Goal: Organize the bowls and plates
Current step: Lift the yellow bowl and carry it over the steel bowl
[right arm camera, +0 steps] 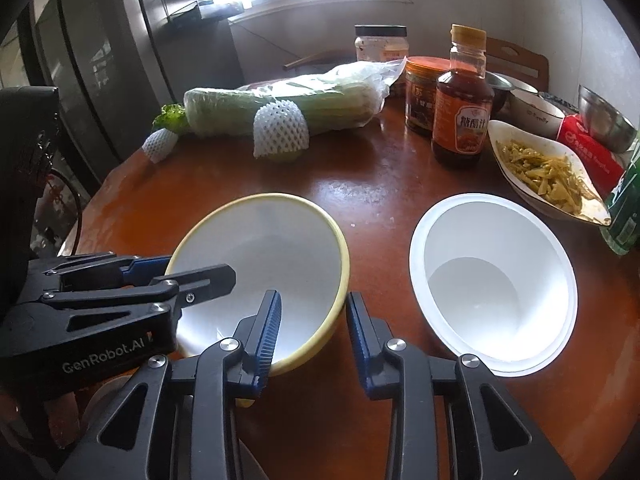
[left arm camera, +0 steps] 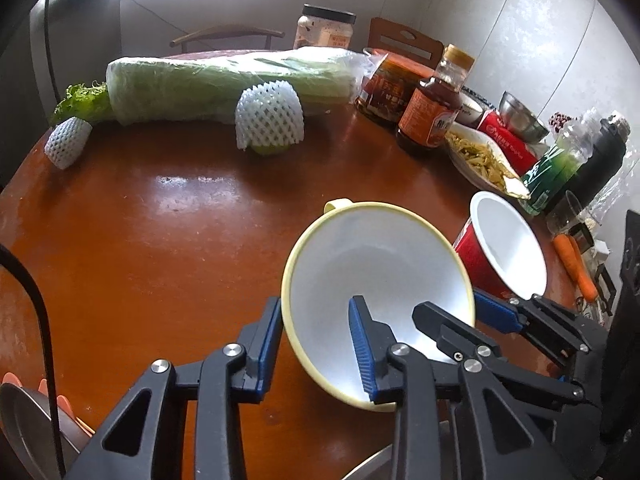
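Note:
A yellow-rimmed white bowl [left arm camera: 372,264] [right arm camera: 264,256] sits on the brown round table. My left gripper [left arm camera: 316,344] is open and straddles the bowl's left rim, one finger outside and one inside. My right gripper [right arm camera: 314,334] is open and straddles the bowl's right rim the same way; it also shows in the left wrist view [left arm camera: 452,312]. A red cup-like bowl with a white inside [left arm camera: 504,244] [right arm camera: 492,284] stands just right of the yellow bowl, untouched.
A wrapped cabbage [left arm camera: 224,84], a netted fruit [left arm camera: 268,118], a sauce bottle [right arm camera: 462,108], jars, a dish of yellow food [right arm camera: 548,172], a steel bowl [right arm camera: 604,120], a green bottle and carrots [left arm camera: 576,264] crowd the table's far and right sides. A metal plate [left arm camera: 24,424] lies bottom left.

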{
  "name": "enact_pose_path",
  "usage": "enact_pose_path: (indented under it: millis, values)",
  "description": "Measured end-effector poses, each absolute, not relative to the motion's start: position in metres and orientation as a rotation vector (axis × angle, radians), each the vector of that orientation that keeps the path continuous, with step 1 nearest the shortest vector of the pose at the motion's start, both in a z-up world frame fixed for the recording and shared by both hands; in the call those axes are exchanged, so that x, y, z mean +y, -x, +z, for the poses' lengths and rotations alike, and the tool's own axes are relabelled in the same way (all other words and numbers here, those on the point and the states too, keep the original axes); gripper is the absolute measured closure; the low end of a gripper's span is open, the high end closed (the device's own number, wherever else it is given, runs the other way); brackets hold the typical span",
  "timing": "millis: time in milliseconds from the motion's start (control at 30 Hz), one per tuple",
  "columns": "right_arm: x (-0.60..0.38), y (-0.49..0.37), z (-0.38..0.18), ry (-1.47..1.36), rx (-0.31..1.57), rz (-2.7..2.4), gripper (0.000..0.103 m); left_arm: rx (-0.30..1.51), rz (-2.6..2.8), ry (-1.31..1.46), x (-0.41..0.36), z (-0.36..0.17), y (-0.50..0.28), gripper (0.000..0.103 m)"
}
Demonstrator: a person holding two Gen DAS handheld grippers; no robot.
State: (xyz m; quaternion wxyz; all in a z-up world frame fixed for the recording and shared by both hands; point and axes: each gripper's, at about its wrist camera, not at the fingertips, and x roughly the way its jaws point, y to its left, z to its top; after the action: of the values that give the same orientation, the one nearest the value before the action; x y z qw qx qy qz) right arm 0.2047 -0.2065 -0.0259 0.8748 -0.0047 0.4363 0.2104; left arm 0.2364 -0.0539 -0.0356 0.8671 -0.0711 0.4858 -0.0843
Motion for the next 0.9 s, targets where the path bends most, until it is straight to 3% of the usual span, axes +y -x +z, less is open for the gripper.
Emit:
enact_pose_path:
  millis: [900]
  values:
    - [-0.188,-0.173,0.036,0.034,0.775,0.477,0.069,0.840,-0.153,0.174,-0.027,0.031,-0.193,0.069]
